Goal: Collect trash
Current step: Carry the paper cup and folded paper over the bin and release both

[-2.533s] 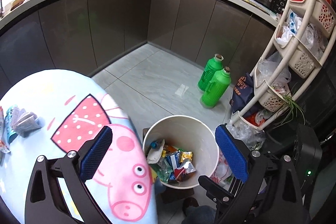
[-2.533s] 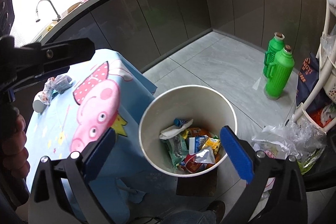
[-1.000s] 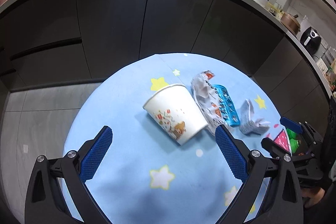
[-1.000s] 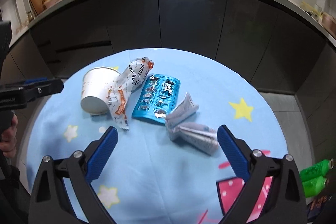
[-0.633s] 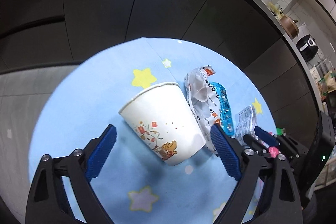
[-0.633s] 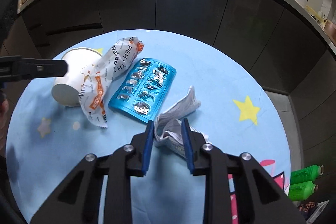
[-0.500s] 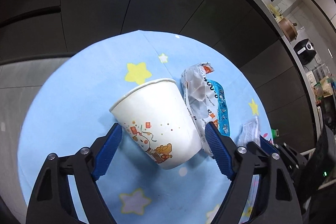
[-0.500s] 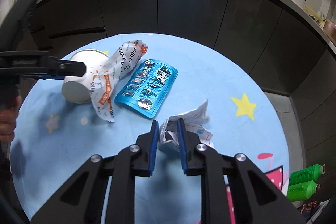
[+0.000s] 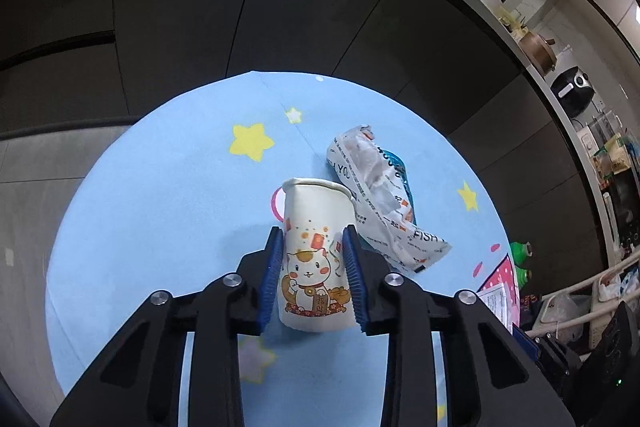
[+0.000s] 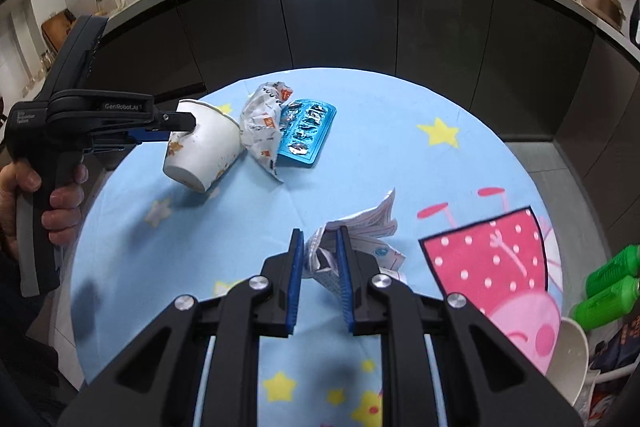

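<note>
My left gripper (image 9: 314, 241) is shut on a white paper cup (image 9: 316, 255) with a cat print, squeezing its sides and holding it above the round blue table (image 9: 160, 187). The cup (image 10: 202, 151) also shows in the right wrist view, lifted and tilted. My right gripper (image 10: 319, 241) is shut on a crumpled paper leaflet (image 10: 360, 231), raised off the cloth. A white snack wrapper (image 10: 262, 125) and a blue blister pack (image 10: 306, 133) lie side by side on the table. The wrapper (image 9: 380, 199) covers most of the blister pack in the left wrist view.
A cream trash bin's rim (image 10: 570, 351) shows at the table's lower right, beside two green bottles (image 10: 610, 283) on the floor. Dark cabinets (image 10: 340, 15) under a cluttered counter curve behind the table. A storage rack (image 9: 592, 291) stands at the right.
My left gripper has closed on the paper cup and lifted it off the table. My right gripper has closed on the paper leaflet and raised it.
</note>
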The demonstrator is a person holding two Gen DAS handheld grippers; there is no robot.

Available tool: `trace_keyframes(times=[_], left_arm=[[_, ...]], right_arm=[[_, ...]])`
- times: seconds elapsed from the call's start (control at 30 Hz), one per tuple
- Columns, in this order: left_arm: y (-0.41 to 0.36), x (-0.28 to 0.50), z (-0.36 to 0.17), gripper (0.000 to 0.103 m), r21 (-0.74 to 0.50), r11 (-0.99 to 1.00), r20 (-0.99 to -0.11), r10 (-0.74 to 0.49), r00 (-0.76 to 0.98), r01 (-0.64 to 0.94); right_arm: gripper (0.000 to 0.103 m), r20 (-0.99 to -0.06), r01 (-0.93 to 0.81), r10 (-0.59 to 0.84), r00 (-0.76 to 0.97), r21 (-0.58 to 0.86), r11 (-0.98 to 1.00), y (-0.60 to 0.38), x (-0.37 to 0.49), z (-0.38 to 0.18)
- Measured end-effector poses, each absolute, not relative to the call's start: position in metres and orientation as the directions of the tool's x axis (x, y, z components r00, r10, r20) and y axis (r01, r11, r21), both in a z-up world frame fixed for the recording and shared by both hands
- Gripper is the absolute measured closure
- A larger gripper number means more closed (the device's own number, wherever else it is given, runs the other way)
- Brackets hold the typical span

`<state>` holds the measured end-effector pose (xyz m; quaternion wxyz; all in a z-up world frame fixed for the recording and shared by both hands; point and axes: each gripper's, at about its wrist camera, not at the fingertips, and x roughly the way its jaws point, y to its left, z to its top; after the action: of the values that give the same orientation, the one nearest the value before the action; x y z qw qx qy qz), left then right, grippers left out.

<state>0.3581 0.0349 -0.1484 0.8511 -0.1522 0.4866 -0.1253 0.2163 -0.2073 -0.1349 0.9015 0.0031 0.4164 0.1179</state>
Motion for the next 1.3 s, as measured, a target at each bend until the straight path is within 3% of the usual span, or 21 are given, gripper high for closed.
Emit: trace_keyframes(times=[0.33, 0.7, 1.3], left_arm=[[0.02, 0.279, -0.094, 0.081, -0.321, 0.924, -0.725, -0.382, 0.573, 0.208], [-0.04, 0.197, -0.029, 0.081, -0.306, 0.848, -0.611, -0.523, 0.594, 0.432], [-0.213, 0.174, -0.041, 0.081, -0.317, 0.674, -0.618, -0.68, 0.394, 0.667]], right_arm=[[0.085, -0.691, -0.18, 0.247, 0.679, 0.169, 0.969, -0.221, 0.16, -0.105], [0.085, -0.629, -0.099, 0.194, 0.753, 0.184, 0.978, -0.265, 0.101, -0.08], [0.085, -0.62, 0.184, 0.024, 0.785, 0.269, 0.946, -0.396, 0.043, -0.108]])
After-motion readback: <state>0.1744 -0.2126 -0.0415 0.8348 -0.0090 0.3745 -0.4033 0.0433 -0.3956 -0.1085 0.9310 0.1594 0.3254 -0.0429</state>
